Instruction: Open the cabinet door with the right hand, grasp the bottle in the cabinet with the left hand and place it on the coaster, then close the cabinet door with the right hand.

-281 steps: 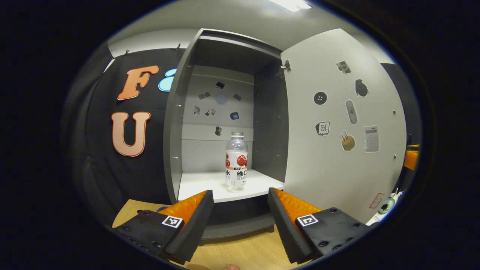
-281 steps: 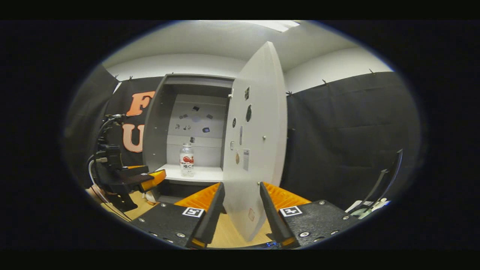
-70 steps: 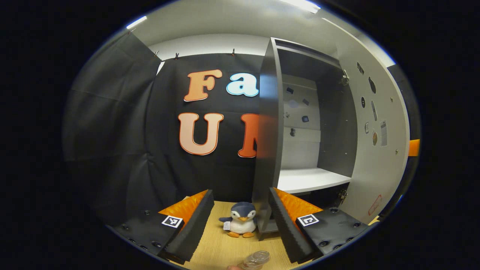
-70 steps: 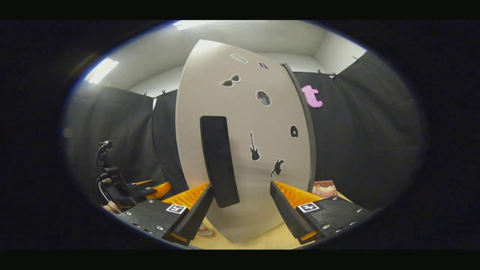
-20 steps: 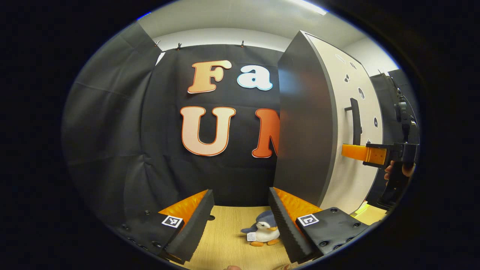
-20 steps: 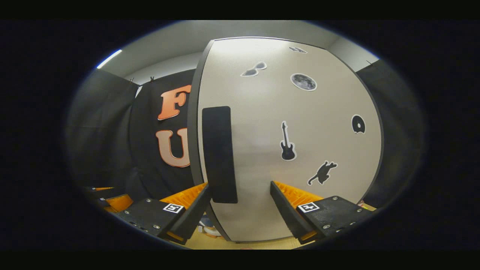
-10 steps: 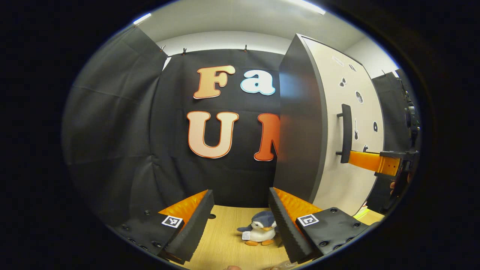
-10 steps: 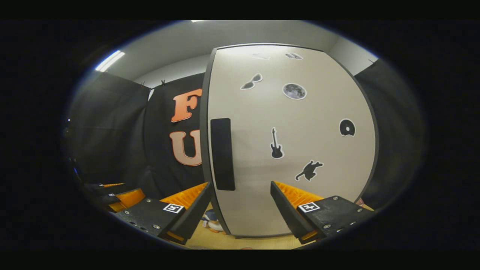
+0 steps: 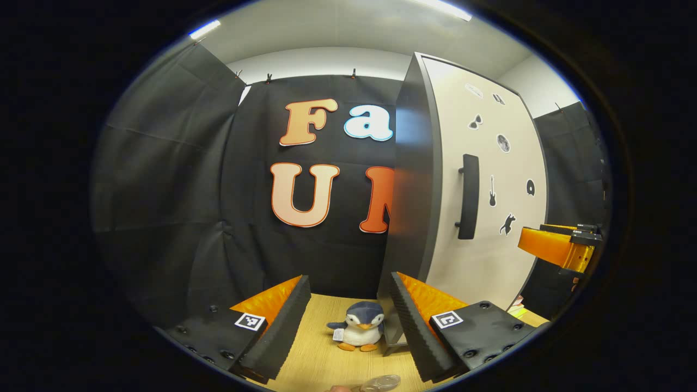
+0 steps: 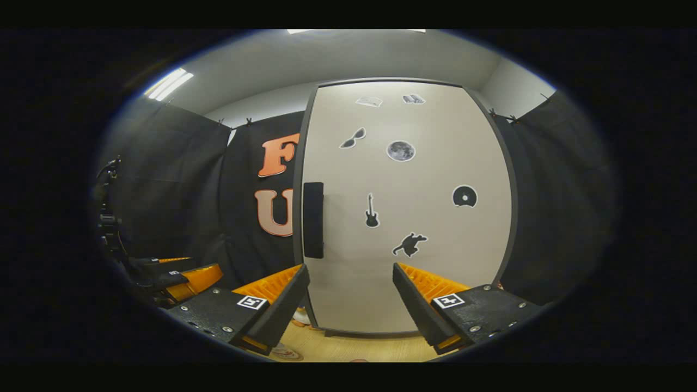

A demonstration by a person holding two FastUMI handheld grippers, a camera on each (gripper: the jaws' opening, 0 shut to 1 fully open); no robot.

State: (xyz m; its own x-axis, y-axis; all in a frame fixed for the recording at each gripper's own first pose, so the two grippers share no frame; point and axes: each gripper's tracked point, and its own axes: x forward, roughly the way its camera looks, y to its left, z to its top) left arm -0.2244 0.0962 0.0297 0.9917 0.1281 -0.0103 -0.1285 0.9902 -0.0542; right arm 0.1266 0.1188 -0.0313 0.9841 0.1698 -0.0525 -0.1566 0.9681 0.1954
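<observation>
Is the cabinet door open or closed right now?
Closed. In the right gripper view the cabinet door sits flat in its frame, no inside showing. The right gripper is back from the handle, jaws apart.

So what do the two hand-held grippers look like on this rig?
Left hand-held gripper: two wedge-shaped fingers with ribbed inner faces, on flat black bolted plates, each carrying a small square black-and-white marker. Right hand-held gripper is built the same. Cables rise behind the left one in the right gripper view.
</observation>
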